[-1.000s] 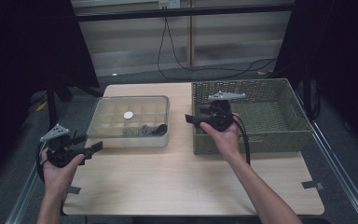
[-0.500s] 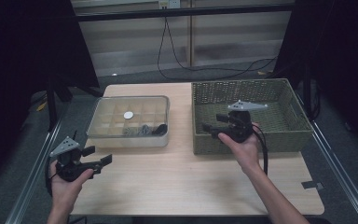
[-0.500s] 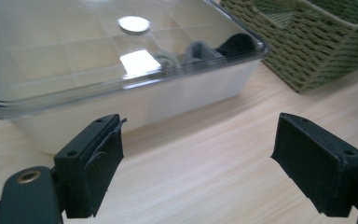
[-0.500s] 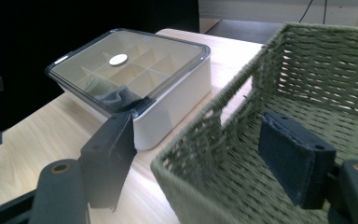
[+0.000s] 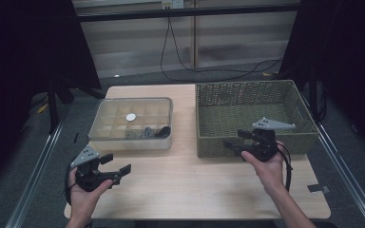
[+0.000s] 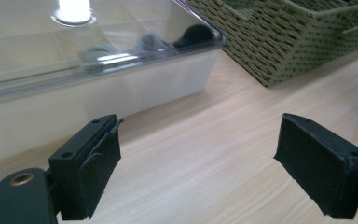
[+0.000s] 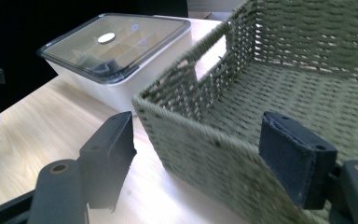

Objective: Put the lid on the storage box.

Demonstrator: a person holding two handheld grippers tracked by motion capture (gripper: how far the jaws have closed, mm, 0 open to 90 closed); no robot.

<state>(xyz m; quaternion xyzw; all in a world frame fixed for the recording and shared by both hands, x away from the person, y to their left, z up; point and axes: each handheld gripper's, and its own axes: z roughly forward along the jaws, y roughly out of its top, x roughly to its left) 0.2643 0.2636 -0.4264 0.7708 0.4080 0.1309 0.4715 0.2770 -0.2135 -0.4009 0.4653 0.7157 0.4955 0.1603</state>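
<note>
My left gripper (image 5: 116, 164) is held open just above the wooden table (image 5: 190, 185), in front of the near left corner of a clear-lidded compartment box (image 5: 131, 124). In the left gripper view, its jaws stand wide apart (image 6: 200, 128) with bare table between them and the box (image 6: 88, 88) just ahead. My right gripper (image 5: 236, 139) is open at the near wall of a green woven basket (image 5: 247, 88). In the right gripper view, its jaws (image 7: 198, 126) straddle the basket's near corner (image 7: 191, 135). Neither gripper holds anything.
The box holds a white round piece (image 5: 131, 117) and some small dark items (image 5: 147, 132) under its lid. The basket's floor (image 7: 317, 93) looks bare. A black cable (image 5: 209, 66) runs along the floor behind the table. Metal rails flank both table sides.
Both hands have drawn back toward the table's near edge. The right gripper moved right, from over the basket's left part to its front wall. The left gripper shifted slightly right.
</note>
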